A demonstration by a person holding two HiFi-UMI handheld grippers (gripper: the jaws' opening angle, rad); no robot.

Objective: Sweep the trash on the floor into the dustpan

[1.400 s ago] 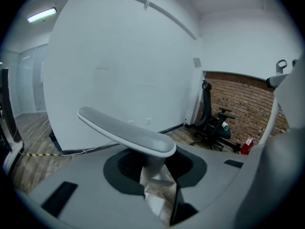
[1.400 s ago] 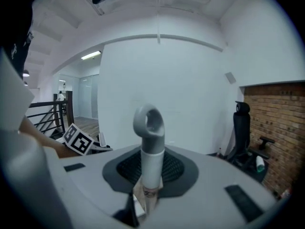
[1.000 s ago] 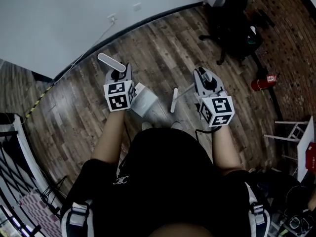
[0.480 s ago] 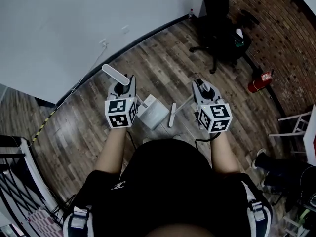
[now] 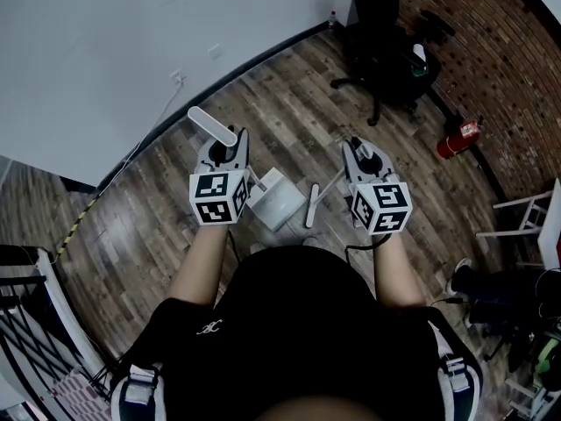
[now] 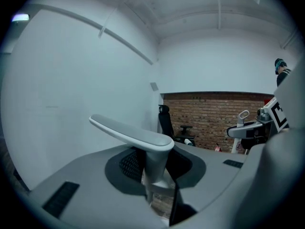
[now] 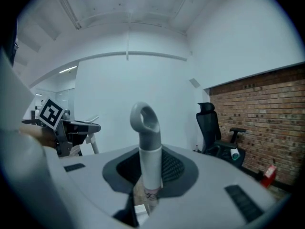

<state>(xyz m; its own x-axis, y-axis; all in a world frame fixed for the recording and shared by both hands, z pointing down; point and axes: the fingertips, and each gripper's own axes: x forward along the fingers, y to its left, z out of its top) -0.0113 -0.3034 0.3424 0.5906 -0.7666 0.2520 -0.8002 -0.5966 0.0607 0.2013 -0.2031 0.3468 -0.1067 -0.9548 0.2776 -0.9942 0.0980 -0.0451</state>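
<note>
In the head view my left gripper point(image 5: 230, 150) is shut on the upright handle of a white dustpan point(image 5: 275, 198); its pan hangs low over the wood floor between my hands. The handle's flat grey top point(image 6: 131, 131) sticks out past the jaws of the left gripper point(image 6: 155, 175). My right gripper point(image 5: 358, 153) is shut on the shaft of a white broom, whose narrow head point(image 5: 310, 205) sits just right of the pan. The broom's ringed handle end point(image 7: 145, 122) rises from the right gripper point(image 7: 150, 175). I cannot make out any trash on the floor.
A black office chair point(image 5: 386, 60) stands by the brick wall, with a red fire extinguisher point(image 5: 458, 139) near it. A white frame point(image 5: 526, 217) and someone's shoe point(image 5: 460, 279) are at the right. A black railing point(image 5: 26, 305) is at the left; the white wall point(image 5: 105, 42) lies ahead.
Both grippers keep their hold. The dustpan and broom head have drifted slightly toward the wall, and the head camera has shifted, bringing a shoe into view at the right.
</note>
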